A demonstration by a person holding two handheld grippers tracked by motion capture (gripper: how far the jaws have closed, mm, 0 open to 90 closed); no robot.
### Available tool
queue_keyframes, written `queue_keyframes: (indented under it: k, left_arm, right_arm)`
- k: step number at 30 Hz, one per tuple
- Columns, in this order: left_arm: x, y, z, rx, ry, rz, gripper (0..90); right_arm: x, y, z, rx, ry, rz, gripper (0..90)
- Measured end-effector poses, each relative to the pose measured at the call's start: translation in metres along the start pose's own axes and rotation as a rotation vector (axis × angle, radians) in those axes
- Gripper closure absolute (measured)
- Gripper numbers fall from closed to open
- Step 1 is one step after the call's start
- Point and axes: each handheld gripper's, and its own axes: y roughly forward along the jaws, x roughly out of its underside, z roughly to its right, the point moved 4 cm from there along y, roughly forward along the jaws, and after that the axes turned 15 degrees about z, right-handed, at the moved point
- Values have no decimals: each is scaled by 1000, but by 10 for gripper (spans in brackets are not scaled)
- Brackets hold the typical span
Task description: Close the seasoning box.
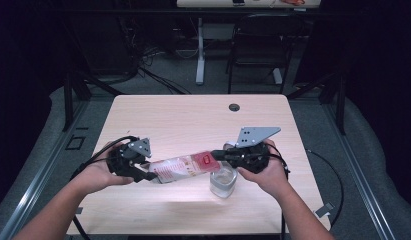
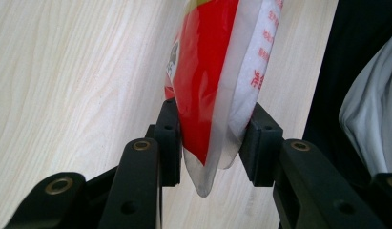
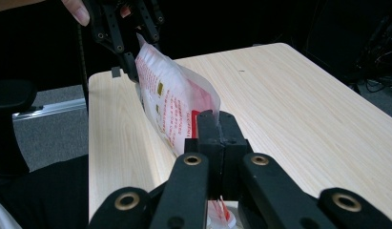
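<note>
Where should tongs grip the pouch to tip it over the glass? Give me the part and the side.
Grip the pouch at its two ends, where it thins to flat film. The left tongs pinch one end from the left; the right tongs clamp the other end from the right, above the glass. The bulging middle looks likely to slip.

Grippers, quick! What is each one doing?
Left gripper: closed on the bulging end of the red-and-white pouch.
Right gripper: shut tight on the pouch's other end, above the clear container.
</note>
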Motion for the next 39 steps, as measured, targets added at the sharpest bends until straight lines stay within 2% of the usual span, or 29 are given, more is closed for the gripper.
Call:
queue_keyframes:
  k: [7, 39]
  left_arm:
    - [-1, -2, -2, -5, 3, 0, 650]
    - [-18, -12, -3, -14, 29, -14, 660]
  right_arm:
    - [4, 0, 0, 2, -1, -13, 900]
    - [11, -10, 5, 21, 24, 3, 900]
